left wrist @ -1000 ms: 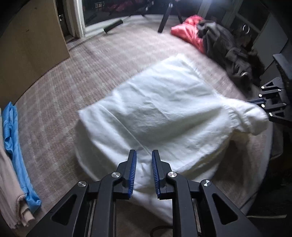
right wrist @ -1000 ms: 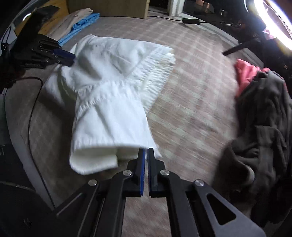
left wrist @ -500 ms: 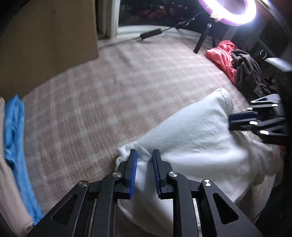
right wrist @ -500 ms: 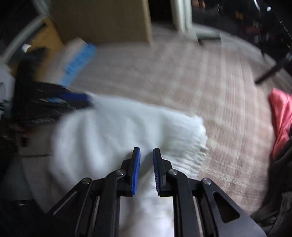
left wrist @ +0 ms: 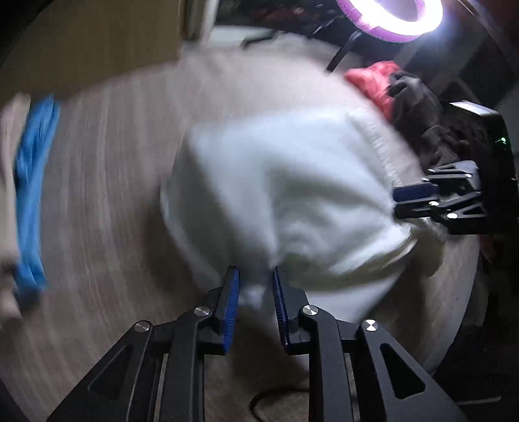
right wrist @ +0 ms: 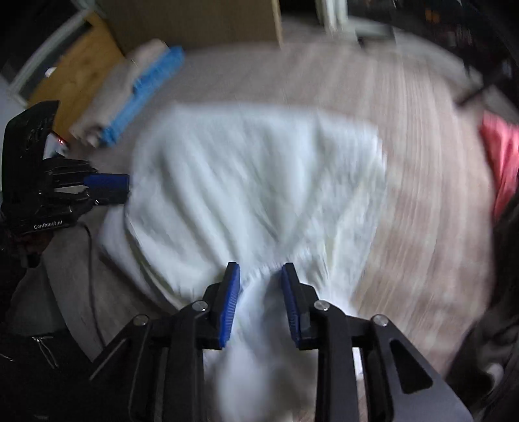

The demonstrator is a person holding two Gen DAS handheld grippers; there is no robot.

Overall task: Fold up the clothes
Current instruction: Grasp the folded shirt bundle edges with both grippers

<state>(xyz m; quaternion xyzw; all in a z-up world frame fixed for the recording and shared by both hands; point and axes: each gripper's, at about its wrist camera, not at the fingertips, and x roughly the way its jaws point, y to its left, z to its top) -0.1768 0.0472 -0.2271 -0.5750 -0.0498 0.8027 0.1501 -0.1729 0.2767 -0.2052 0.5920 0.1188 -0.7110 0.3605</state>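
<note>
Closest in the left wrist view, the left gripper point(left wrist: 254, 285), black with blue ribbed pads, jaws parted a little and opening, white cloth lying between the pads without being pinched as far as the blur allows. Same in the right wrist view: the right gripper point(right wrist: 259, 282), jaws parted slightly and opening, a fold of white fabric running between the pads, apparently not pressed. Just beyond both, the folded white cotton garment point(right wrist: 253, 185), spread in a thick bundle on the beige checked bed cover point(right wrist: 415, 201), near its front edge. At the garment's left edge, seen from the right wrist, the left gripper's blue pads point(right wrist: 105, 181); at its right edge, seen from the left wrist, the right gripper's pads point(left wrist: 412, 193). Farther left, a folded blue cloth point(left wrist: 30, 191) beside a folded beige cloth point(right wrist: 120, 87). Farther right, a crumpled red garment point(left wrist: 373, 81) against a dark grey heap of clothing point(left wrist: 412, 100). Farthest off, a glowing ring light point(left wrist: 389, 16).
</note>
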